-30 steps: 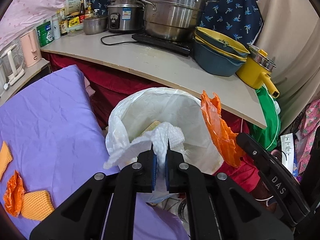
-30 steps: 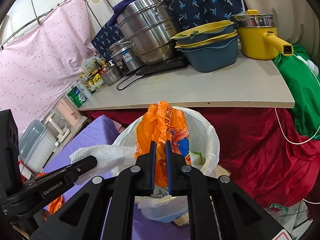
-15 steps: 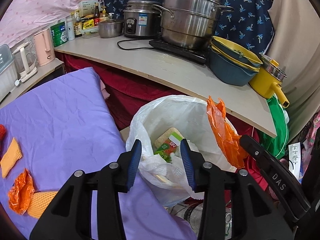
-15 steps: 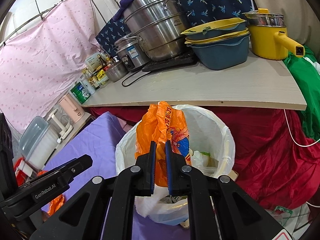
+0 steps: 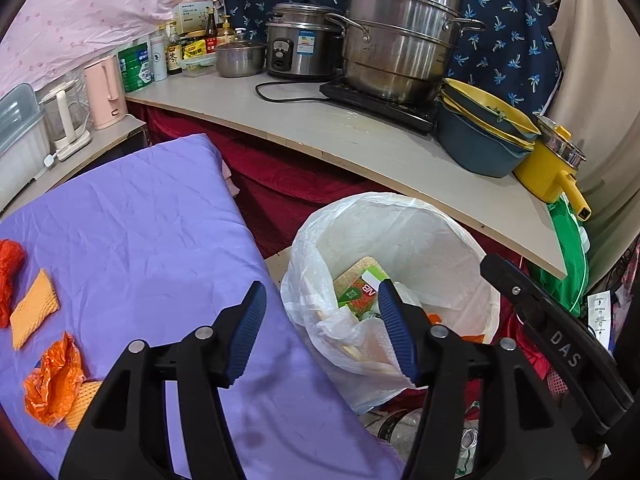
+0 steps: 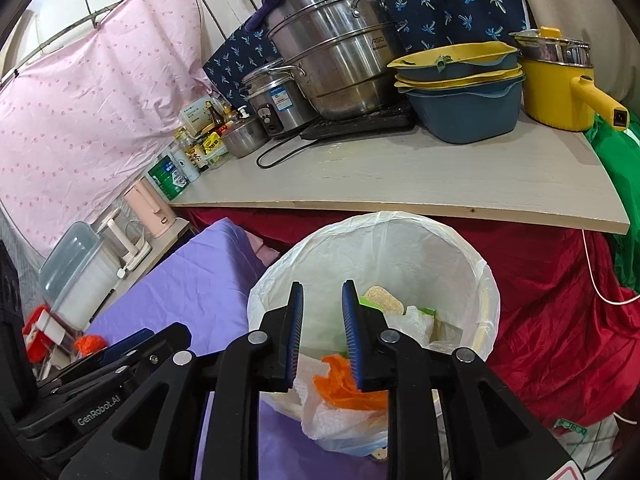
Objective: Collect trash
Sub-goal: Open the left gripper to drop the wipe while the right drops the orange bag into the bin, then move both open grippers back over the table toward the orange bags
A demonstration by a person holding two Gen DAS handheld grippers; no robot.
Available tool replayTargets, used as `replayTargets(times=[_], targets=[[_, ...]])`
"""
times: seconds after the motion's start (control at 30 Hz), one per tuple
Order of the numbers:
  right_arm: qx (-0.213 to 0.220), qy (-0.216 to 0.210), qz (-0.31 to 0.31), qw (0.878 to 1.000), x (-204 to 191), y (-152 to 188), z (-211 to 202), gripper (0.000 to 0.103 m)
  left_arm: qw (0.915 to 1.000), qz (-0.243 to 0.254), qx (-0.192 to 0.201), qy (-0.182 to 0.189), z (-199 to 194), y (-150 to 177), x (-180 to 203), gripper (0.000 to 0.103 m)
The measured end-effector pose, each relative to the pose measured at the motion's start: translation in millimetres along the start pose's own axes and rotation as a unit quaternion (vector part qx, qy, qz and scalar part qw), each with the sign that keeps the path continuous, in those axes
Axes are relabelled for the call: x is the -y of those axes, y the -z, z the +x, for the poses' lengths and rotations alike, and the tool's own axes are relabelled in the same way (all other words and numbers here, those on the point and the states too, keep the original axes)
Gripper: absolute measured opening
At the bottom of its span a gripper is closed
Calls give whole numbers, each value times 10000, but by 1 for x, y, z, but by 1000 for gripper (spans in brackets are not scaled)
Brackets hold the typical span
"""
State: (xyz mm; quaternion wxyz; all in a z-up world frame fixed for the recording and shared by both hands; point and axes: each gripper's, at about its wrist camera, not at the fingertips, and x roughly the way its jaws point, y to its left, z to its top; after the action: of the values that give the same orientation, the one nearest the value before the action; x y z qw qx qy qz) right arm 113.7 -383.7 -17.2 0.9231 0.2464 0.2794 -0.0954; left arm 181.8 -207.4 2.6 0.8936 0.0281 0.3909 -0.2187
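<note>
A bin lined with a white bag [image 5: 420, 236] [image 6: 404, 240] stands beside the purple-covered table [image 5: 132, 232]. Inside lie a green carton [image 5: 357, 291], a white paper towel [image 5: 374, 344] [image 6: 412, 322] and an orange plastic bag [image 6: 340, 386]. My left gripper [image 5: 320, 294] hovers over the bin's near-left rim, jaws opening, nothing between them. My right gripper [image 6: 323, 294] is above the bin; its jaws are opening with a narrow gap, and the orange bag lies loose below them. On the purple cloth remain an orange wrapper [image 5: 52, 376], yellow foam nets [image 5: 34, 314] and red plastic [image 5: 9, 268].
A shelf board [image 5: 360, 136] overhangs the bin's far side, carrying steel pots [image 5: 400, 36], stacked bowls [image 5: 484, 136] and a yellow pot [image 5: 552, 168]. Red cloth [image 6: 560, 320] hangs beneath it. Kettles [image 5: 102, 92] stand far left, bottles on the floor below the bin.
The left gripper let go of the white paper towel, which dropped into the bin, and opened wide. The right gripper released the orange bag, which now lies in the bin.
</note>
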Motion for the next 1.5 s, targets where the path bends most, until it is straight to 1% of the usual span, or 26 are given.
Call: replayTargets(times=[0.1, 0.23, 0.33, 0.43, 0.5, 0.7, 0.77, 0.87, 1.17, 1.37, 1.5], targets=[[32, -14, -3, 10000, -2, 1, -6, 27, 10000, -38, 26, -27, -4, 1, -5, 59], [93, -48, -29, 9999, -8, 2, -15, 31, 9999, -100, 62, -53, -11, 3, -13, 60], [103, -111, -48, 9999, -16, 3, -21, 32, 9998, -152, 116, -99, -19, 5, -21, 63], [125, -166, -124, 9997, -26, 6, -27, 35, 9996, -195, 152, -149, -27, 8, -29, 64], [131, -201, -180, 9996, -35, 10, -31, 38, 9993, -251, 179, -191, -33, 10, -37, 64], [69, -294, -353, 9989, -58, 25, -36, 41, 9982, -432, 221, -340, -48, 17, -63, 65], [35, -341, -409, 9986, -66, 30, -37, 42, 9977, -489, 242, -393, -53, 20, -73, 68], [0, -417, -469, 9980, -79, 37, -39, 44, 9968, -557, 288, -486, -62, 25, -87, 69], [-215, -633, -714, 9952, -117, 62, -42, 45, 9946, -738, 298, -664, -81, 45, -125, 70], [-374, -761, -802, 9932, -140, 79, -39, 45, 9918, -925, 229, -856, -91, 66, -158, 70], [-507, -877, -894, 9908, -159, 93, -37, 45, 9882, -1088, 201, -1063, -98, 79, -183, 70]])
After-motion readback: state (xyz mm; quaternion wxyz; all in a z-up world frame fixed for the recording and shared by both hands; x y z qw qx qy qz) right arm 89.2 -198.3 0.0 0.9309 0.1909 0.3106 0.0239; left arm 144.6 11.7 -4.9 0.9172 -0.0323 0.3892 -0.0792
